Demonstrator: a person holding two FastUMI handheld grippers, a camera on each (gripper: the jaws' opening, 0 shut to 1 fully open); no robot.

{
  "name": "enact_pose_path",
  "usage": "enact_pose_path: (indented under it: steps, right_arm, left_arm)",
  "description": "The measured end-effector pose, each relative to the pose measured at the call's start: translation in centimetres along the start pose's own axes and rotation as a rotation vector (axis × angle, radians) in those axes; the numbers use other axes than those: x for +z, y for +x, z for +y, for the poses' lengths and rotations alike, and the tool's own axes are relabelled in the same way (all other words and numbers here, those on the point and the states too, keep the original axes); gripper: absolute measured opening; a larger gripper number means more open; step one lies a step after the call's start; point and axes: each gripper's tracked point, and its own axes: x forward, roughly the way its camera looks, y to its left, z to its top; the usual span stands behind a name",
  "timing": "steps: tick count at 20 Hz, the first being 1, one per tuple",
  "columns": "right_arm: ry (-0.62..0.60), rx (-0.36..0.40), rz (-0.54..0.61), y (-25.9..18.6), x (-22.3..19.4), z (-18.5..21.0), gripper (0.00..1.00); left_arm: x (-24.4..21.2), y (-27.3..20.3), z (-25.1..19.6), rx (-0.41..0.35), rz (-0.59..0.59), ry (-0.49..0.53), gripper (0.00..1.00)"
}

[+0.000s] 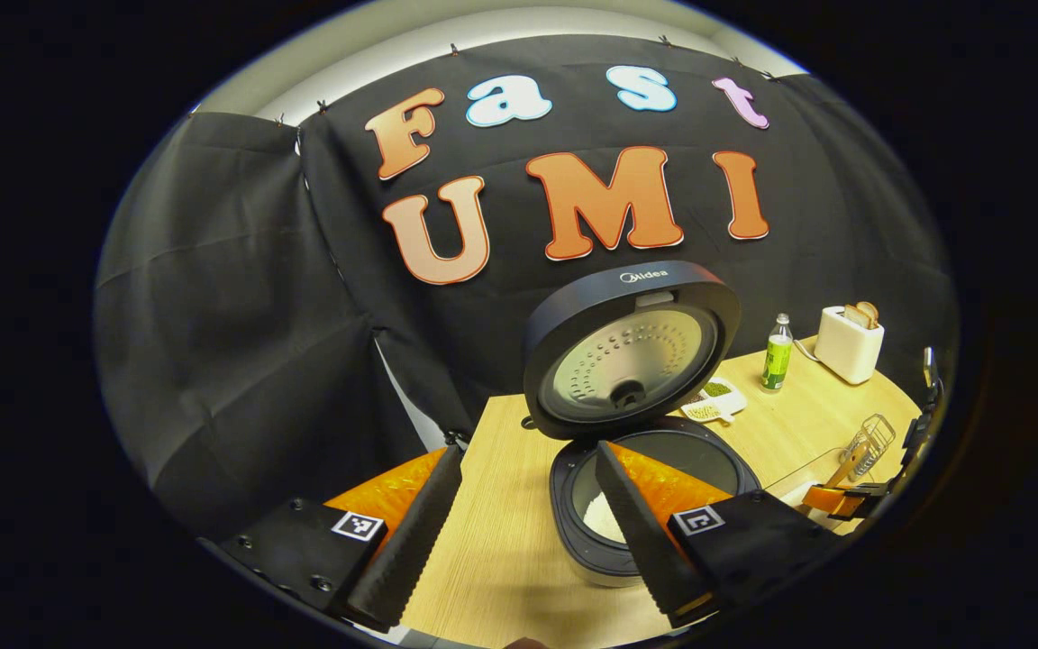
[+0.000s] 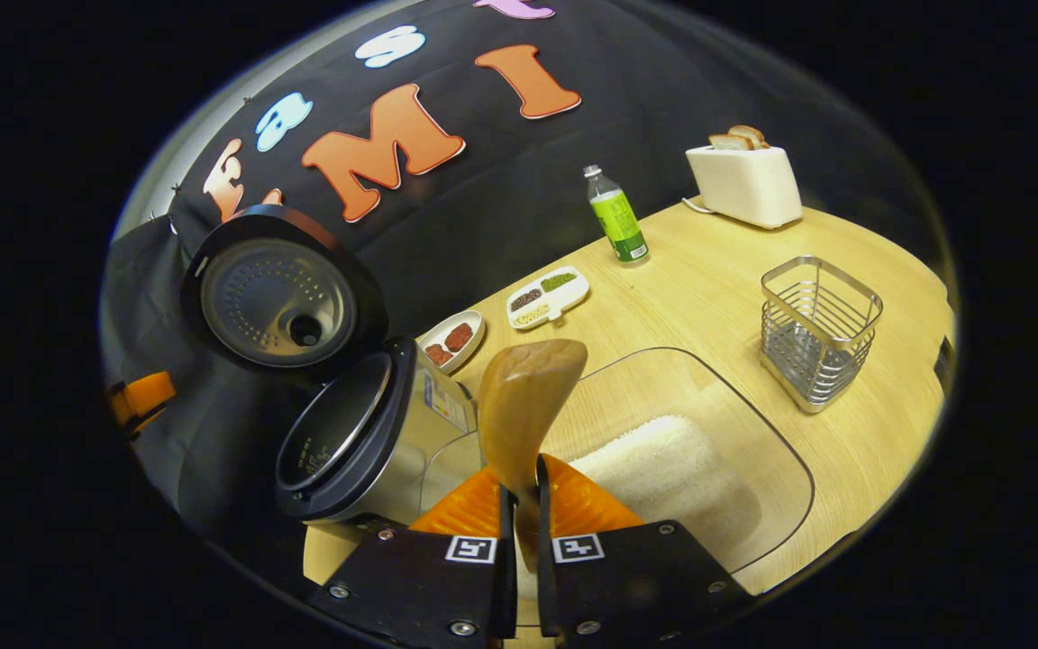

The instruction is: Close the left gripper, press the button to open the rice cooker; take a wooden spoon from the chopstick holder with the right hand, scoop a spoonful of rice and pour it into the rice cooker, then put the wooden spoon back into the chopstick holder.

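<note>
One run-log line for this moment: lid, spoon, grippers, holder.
rice cooker lid open | right gripper shut on wooden spoon, above rice container | left gripper open, holding nothing | chopstick holder without spoon

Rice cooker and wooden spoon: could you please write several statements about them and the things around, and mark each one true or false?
1. The rice cooker has its lid shut. False: the lid stands open.
2. The right gripper is shut on the wooden spoon. True.
3. The chopstick holder lies on its side. False: it stands upright on the table.
4. The left gripper is open and holds nothing. True.
5. The toaster has bread in its slots. True.
6. The green bottle stands inside the clear container of rice. False: it stands on the table, apart from it.
</note>
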Motion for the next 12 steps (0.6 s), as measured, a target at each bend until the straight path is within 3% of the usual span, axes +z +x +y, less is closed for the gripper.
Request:
enact_pose_path:
  steps: [9, 12]
  right_arm:
    - [0.269, 0.079, 0.097, 0.4, -0.1, -1.1, 0.09]
    - [0.382, 0.118, 0.1, 0.1, 0.8, -1.8, 0.08]
  left_arm:
    - [0.3, 0.3, -0.6, -0.004, -0.003, -0.012, 0.94]
    - [0.9, 0.3, -1.4, -0.013, -0.016, -0.008, 1.0]
